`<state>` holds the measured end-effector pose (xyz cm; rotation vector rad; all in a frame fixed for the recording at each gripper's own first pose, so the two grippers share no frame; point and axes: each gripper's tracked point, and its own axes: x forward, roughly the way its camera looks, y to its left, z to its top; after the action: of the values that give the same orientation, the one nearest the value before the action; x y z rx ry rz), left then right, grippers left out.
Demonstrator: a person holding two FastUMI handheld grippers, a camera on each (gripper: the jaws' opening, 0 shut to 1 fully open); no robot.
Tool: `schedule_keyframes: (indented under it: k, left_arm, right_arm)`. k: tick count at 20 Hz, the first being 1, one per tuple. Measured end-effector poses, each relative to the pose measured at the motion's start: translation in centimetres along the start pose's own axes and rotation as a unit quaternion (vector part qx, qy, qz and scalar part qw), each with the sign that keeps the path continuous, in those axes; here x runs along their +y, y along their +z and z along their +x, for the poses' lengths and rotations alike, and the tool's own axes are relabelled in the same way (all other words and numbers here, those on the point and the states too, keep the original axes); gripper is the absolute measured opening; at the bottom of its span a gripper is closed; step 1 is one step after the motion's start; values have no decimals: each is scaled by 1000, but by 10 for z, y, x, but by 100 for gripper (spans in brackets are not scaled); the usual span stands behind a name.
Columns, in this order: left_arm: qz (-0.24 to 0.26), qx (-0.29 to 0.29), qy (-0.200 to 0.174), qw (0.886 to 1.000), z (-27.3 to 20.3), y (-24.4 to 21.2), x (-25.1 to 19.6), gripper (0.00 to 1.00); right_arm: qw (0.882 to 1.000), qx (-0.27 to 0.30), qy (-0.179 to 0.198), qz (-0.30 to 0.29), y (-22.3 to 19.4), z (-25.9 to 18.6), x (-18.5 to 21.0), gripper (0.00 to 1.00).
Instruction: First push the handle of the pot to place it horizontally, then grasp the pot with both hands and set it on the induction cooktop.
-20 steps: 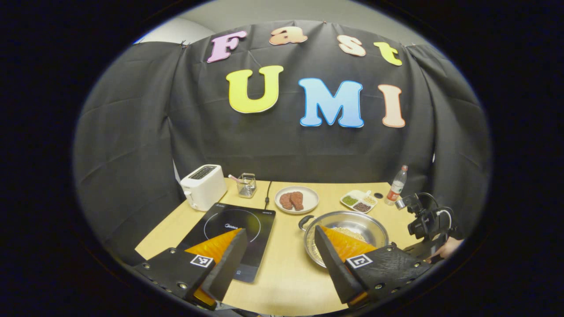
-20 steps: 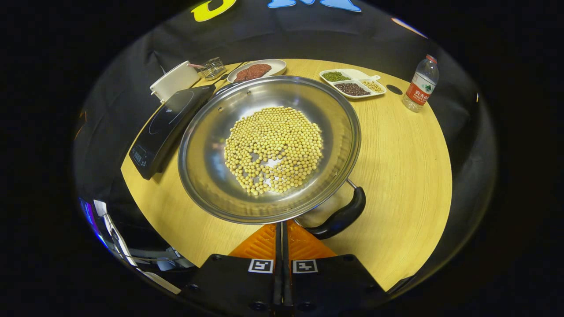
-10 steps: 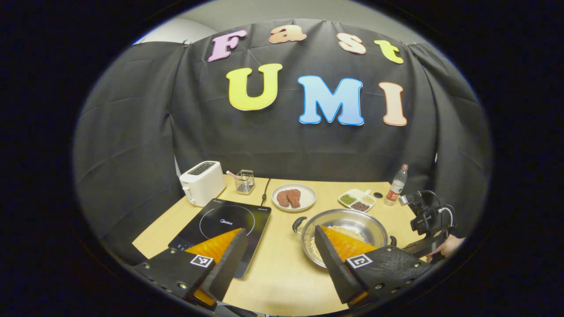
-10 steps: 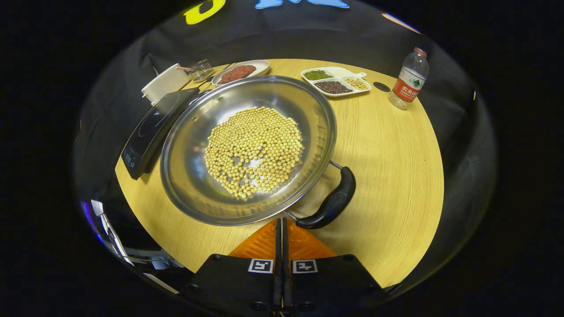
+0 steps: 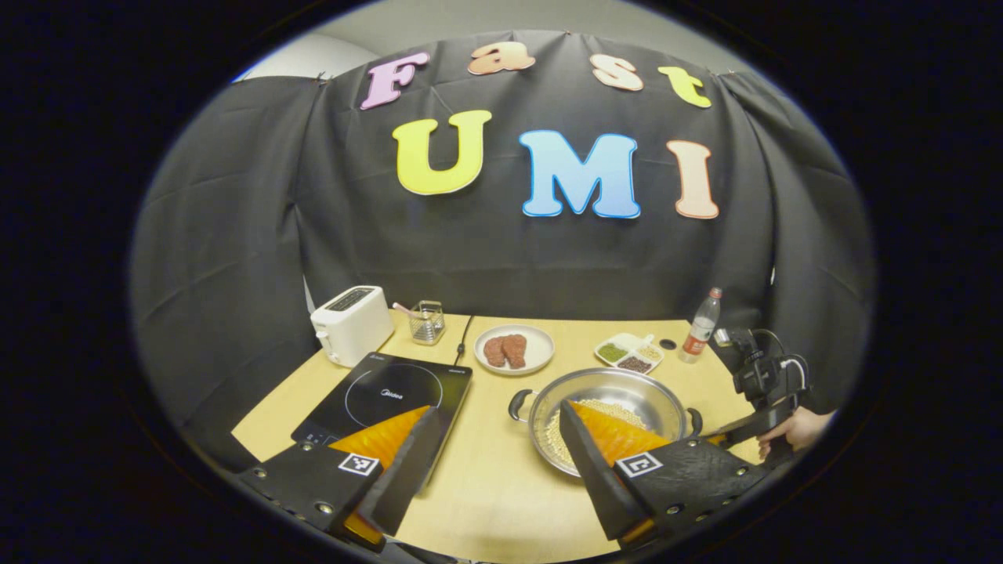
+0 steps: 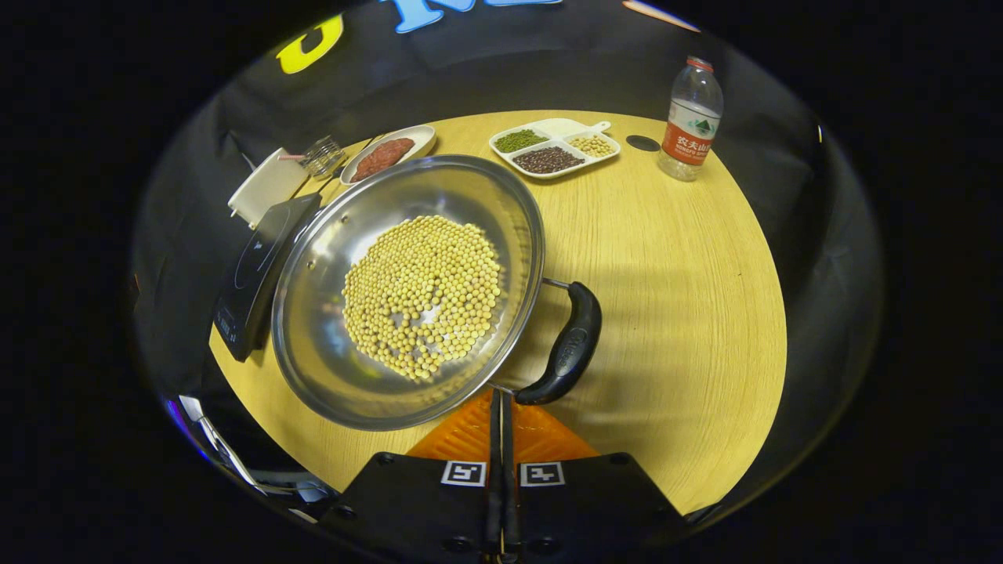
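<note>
At lower centre of the right gripper view, right claw (image 6: pixel 501 407) pressed together against pot (image 6: pixel 407 290) handle (image 6: pixel 566 348), left claw (image 5: pixel 494 439) spread above counter (image 5: pixel 501 486).

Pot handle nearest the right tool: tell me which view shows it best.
The right gripper view: the black handle lies large and unobstructed beside the pot, just ahead of the shut right tool. In the left gripper view it is small and distant.

Left claw (image 5: pixel 494 439) black housing, screws, square marker tags, right claw (image 6: pixel 501 415) alike
</note>
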<state>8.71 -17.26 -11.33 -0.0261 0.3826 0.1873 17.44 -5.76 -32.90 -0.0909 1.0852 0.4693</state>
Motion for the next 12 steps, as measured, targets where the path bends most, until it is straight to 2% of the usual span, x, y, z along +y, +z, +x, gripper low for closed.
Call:
schedule_keyframes:
  k: [4, 5, 6, 9, 12]
  left_arm:
    - [2, 6, 6, 1000, 2, -2, 1, 91]
    - [3, 7, 8, 1000, 1, -2, 2, 94]
    - [3, 10, 11, 1000, 1, -2, 3, 91]
    - [3, 13, 19, 1000, 1, -3, 2, 91]
    - [-3, 18, 25, 1000, -1, -7, 1, 94]
  right_arm:
    - [1000, -8, 0, 25, 11, 3, -6, 2]
    - [1000, -10, -1, 29, 13, 5, -8, 2]
    - [999, -11, -1, 32, 16, 6, -9, 2]
    - [999, -18, -1, 38, 24, 8, -13, 2]
    - [999, -22, 2, 46, 30, 10, -14, 2]
